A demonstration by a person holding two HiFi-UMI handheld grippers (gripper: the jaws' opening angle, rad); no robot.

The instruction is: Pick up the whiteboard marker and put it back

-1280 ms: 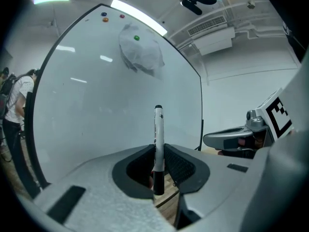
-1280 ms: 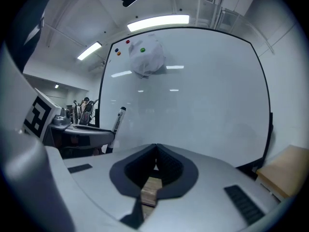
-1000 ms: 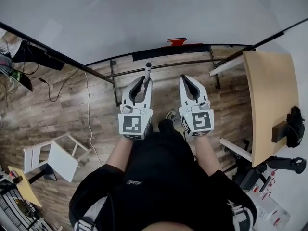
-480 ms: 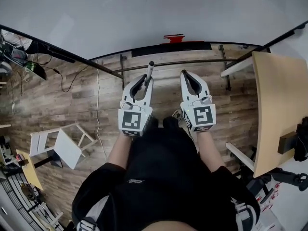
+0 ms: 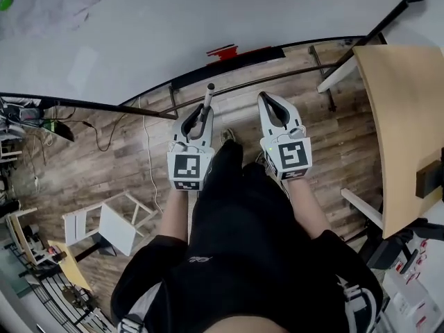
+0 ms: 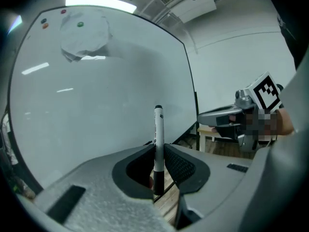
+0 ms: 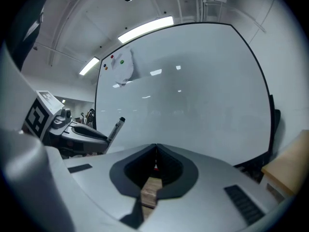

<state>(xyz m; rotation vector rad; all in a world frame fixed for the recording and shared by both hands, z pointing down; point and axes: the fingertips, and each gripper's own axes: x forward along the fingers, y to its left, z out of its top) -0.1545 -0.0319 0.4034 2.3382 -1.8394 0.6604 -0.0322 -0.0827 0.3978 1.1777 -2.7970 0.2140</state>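
Whiteboard marker (image 5: 207, 97) in transit: the left gripper (image 5: 198, 113) is clenched on the pen's lower barrel, as the left gripper view confirms, with the marker (image 6: 158, 124) standing upright between the pressed-together pads and its capped end well clear of the jaw tips. In the head view the pen's long axis runs from about 6 to 12 o'clock, leaning slightly toward 1, and its tip points at the dark ledge (image 5: 201, 76) along the foot of the whiteboard (image 5: 208, 19), which lies close by at 12 o'clock from the claw. The right gripper (image 5: 269, 99) rides alongside at 3 o'clock, its jaws closed on nothing, with only wooden floor showing behind them in its own view. The left is the only arm placed to make the return. A red object (image 5: 223, 50) sits on the ledge at about 1 o'clock from the pen tip. Compared with half a second earlier, the grasp and the spacing of the two grippers are unchanged, but the ledge now slants across the head view and lies nearer the marker's tip, and a leg has swung forward between the grippers, which suggests a step toward the board. The marker has probably still to be turned level before it goes onto the ledge.
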